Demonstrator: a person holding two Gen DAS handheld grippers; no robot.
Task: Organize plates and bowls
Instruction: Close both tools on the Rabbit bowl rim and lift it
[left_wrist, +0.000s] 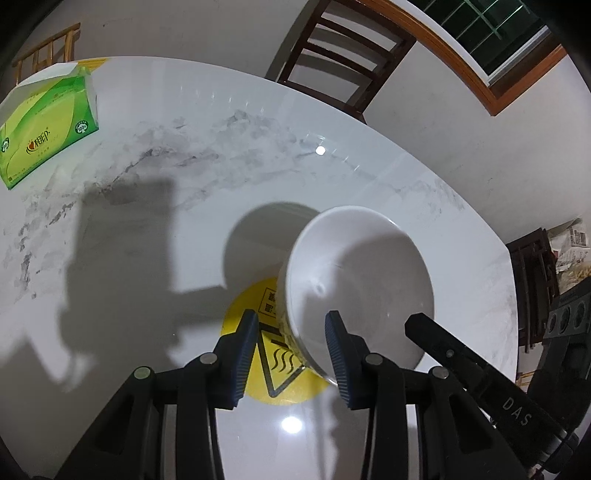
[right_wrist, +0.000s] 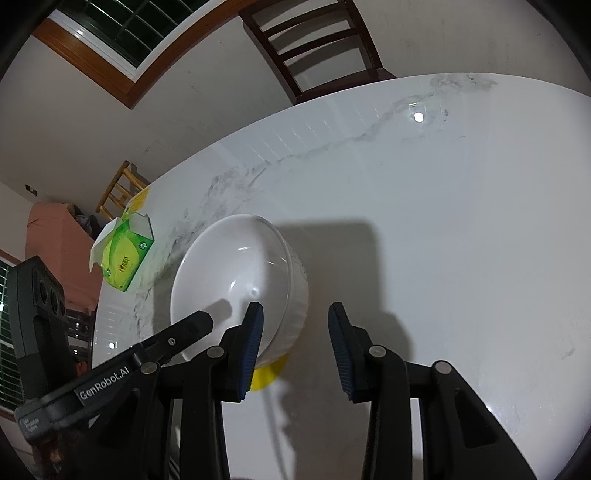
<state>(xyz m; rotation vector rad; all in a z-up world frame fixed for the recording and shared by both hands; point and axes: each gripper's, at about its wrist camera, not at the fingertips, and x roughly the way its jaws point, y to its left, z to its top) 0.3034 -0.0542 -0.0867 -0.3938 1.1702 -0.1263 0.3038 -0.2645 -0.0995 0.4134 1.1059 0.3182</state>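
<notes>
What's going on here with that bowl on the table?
A person is working two handheld grippers around a single white bowl on a marble table. The left gripper and the right gripper each straddle the bowl's wall from opposite sides, jaws open, not visibly pressing. The bowl is over a yellow warning sticker. A green tissue box sits apart, farther back.

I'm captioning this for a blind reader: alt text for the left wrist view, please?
A white bowl stands over a yellow warning sticker on a marble table, the left gripper straddling its rim. A green tissue box sits far left.
</notes>
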